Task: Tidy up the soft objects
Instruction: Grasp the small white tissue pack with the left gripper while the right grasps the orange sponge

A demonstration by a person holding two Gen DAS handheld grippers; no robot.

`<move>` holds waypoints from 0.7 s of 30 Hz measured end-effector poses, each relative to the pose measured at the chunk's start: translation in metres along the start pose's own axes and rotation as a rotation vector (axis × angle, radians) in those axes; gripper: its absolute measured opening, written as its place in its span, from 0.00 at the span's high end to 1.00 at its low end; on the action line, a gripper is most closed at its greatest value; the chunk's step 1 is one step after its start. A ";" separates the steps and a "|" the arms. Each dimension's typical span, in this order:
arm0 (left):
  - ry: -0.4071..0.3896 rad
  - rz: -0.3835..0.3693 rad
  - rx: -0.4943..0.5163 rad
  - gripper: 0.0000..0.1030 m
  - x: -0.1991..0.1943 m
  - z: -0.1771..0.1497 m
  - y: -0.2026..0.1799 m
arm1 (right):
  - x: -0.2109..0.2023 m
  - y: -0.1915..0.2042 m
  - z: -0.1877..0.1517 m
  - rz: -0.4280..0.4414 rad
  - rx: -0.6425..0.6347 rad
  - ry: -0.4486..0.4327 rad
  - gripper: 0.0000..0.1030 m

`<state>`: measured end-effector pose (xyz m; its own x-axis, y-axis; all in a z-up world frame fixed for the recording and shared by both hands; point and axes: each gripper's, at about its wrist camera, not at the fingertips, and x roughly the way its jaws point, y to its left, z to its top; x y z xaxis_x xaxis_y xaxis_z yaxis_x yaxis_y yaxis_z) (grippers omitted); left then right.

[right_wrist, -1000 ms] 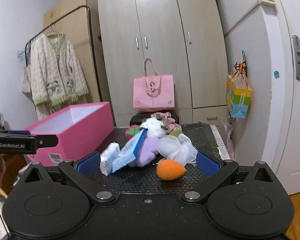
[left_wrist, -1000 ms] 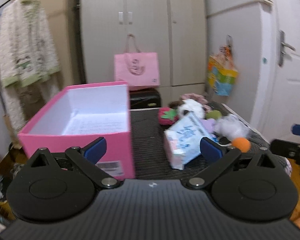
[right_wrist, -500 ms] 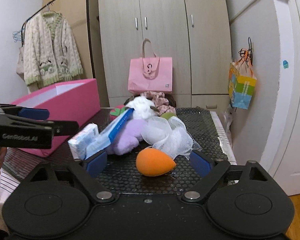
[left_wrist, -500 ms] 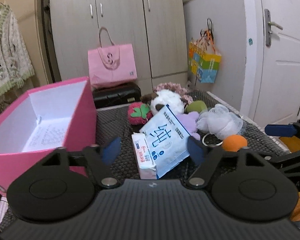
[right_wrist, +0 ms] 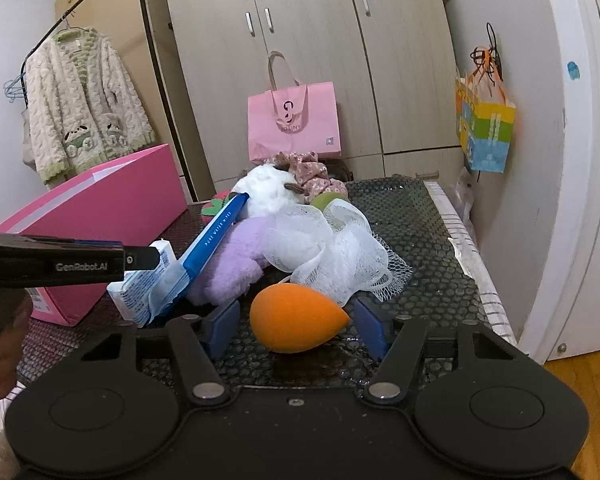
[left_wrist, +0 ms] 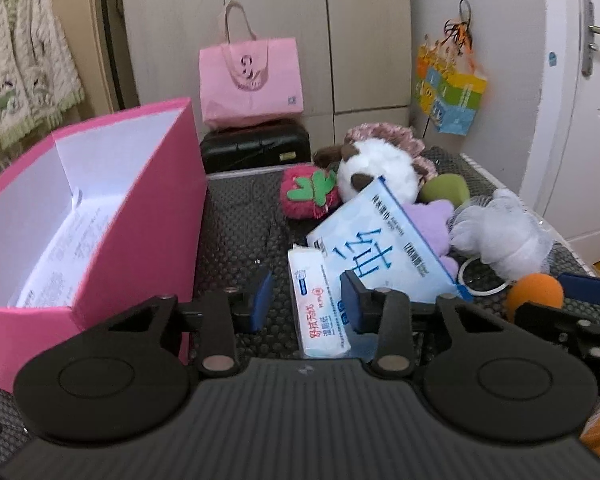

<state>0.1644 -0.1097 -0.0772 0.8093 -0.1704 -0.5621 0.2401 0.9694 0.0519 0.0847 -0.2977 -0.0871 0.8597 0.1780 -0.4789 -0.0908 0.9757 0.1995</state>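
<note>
On the black mesh desk point(right_wrist: 420, 240) lies a heap of soft things. Between the closing jaws of the right gripper point(right_wrist: 296, 322) sits an orange sponge point(right_wrist: 296, 318), egg-shaped, its tip toward the right finger; the blue pads stand just beside it with a small gap on each side, so it is not yet pinched. The left gripper point(left_wrist: 306, 300) is closing too, around the near end of a small tissue pack point(left_wrist: 320, 308) that lies flat on the desk; its right pad is at the pack's edge, its left pad apart from it, and nothing is pressed yet.

Leaning on the tissue pack is a larger blue wipes pack point(left_wrist: 380, 248), tilted up against a purple plush point(left_wrist: 432, 220). Just right of that lies a white mesh pouf point(right_wrist: 328, 248), touching the sponge's far side. Behind them are a white plush point(left_wrist: 376, 172), a strawberry plush point(left_wrist: 308, 196), a green sponge point(left_wrist: 446, 190) and a floral scrunchie point(right_wrist: 312, 168).

To the left stands an open pink box point(left_wrist: 140, 216), white inside, its wall near the left gripper. Farther back a pink bag point(left_wrist: 252, 80) rests on a black case point(left_wrist: 256, 148) before the wardrobe point(right_wrist: 312, 40). A cardigan point(right_wrist: 84, 108) hangs at left, a colourful bag point(right_wrist: 484, 128) at right by the door point(right_wrist: 592, 160).
</note>
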 end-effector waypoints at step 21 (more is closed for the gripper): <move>0.036 0.016 -0.112 0.69 0.024 -0.011 0.009 | 0.006 0.005 -0.010 -0.048 0.034 -0.018 0.46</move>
<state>0.1798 -0.1029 -0.0995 0.7925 -0.1499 -0.5912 0.1641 0.9860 -0.0299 0.0845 -0.2902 -0.0973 0.8715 0.1283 -0.4734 -0.0325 0.9781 0.2054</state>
